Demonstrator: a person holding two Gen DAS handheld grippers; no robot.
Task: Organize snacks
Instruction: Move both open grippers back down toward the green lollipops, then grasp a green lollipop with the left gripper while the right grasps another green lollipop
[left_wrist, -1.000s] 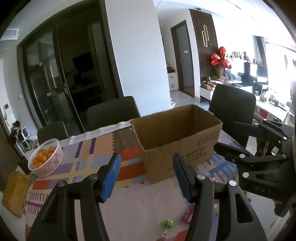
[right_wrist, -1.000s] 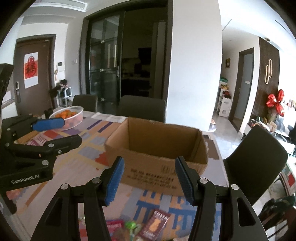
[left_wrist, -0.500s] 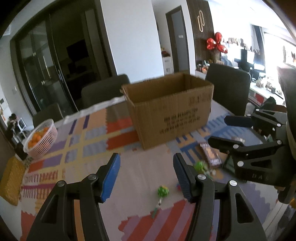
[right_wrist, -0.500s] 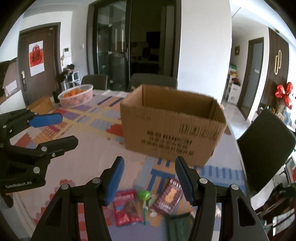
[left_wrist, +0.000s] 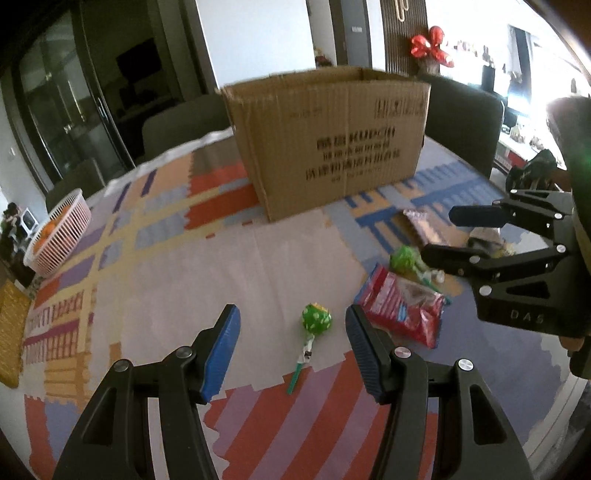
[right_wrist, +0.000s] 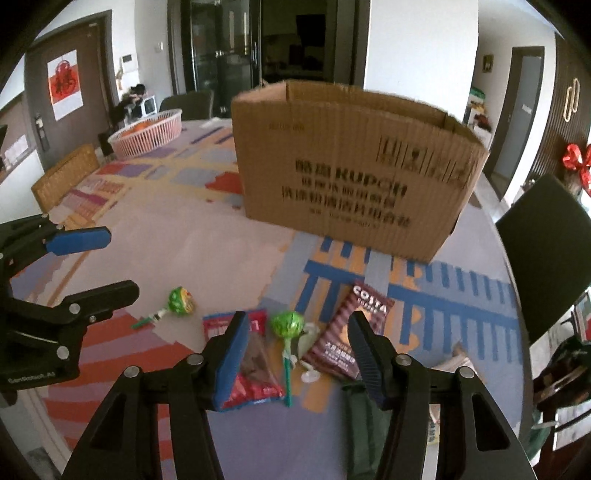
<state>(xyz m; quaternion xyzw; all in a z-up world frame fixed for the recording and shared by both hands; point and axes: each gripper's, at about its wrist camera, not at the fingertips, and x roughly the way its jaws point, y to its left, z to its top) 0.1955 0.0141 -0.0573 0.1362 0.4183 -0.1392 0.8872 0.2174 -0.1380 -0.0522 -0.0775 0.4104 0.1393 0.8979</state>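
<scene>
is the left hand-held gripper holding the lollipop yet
No, the left hand-held gripper is open, and the green lollipop lies on the tablecloth between its blue pads, untouched.

Cardboard, foil and plastic on cloth

Matt corrugated cardboard box (right_wrist: 351, 177); glossy red snack packet (left_wrist: 404, 308); crinkly foil-wrapped lollipop (left_wrist: 316, 319); woven-look plastic basket (right_wrist: 147, 134).

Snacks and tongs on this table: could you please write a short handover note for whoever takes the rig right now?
Left tongs: open, empty, lined up on a green lollipop.
Right tongs: open, empty, over a second lollipop, between the red snack bag and the Costa packet.
Cardboard box stands open behind them; its inside is not visible.
Done: nothing gripped.
Left: all four visible snacks still lie on the table mat.
</scene>
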